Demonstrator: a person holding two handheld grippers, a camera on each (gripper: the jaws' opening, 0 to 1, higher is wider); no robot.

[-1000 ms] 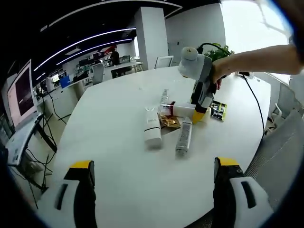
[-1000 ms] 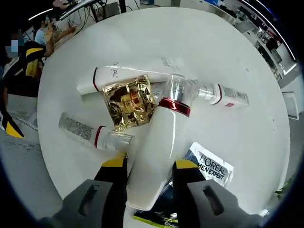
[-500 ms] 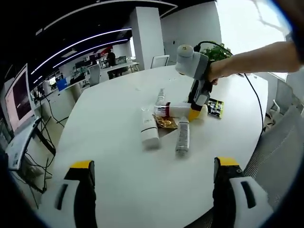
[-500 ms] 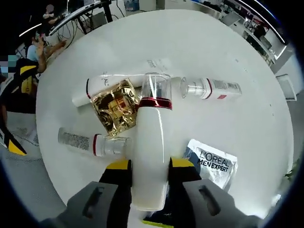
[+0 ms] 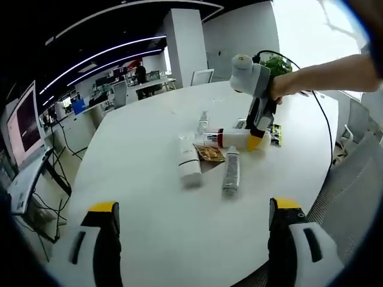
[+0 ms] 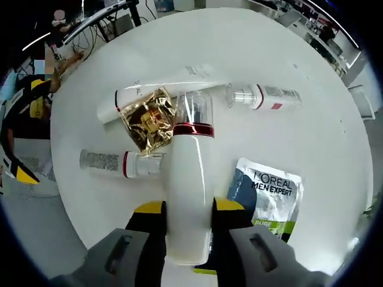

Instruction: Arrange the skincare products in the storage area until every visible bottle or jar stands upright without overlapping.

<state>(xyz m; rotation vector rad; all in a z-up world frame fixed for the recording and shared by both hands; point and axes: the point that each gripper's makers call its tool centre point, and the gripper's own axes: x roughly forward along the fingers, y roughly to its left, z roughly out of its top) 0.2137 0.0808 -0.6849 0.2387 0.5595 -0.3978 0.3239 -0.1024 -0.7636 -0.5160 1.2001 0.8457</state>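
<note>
The right gripper (image 6: 188, 209) has its fingers clamped on the tall white bottle with red band and clear cap (image 6: 189, 197), lying mid-surface, probably to stand it upright; the left gripper (image 5: 190, 239) waits, fingers wide, at the near edge

We're looking at a big round white table (image 5: 149, 197) in an open office, dark ceiling with curved light strips (image 5: 108, 51), white column (image 5: 182, 42), bright window (image 5: 311, 30), potted plant (image 5: 276, 61), monitor (image 5: 24, 122) on a side desk, white chair (image 5: 203, 76) at the far edge
</note>
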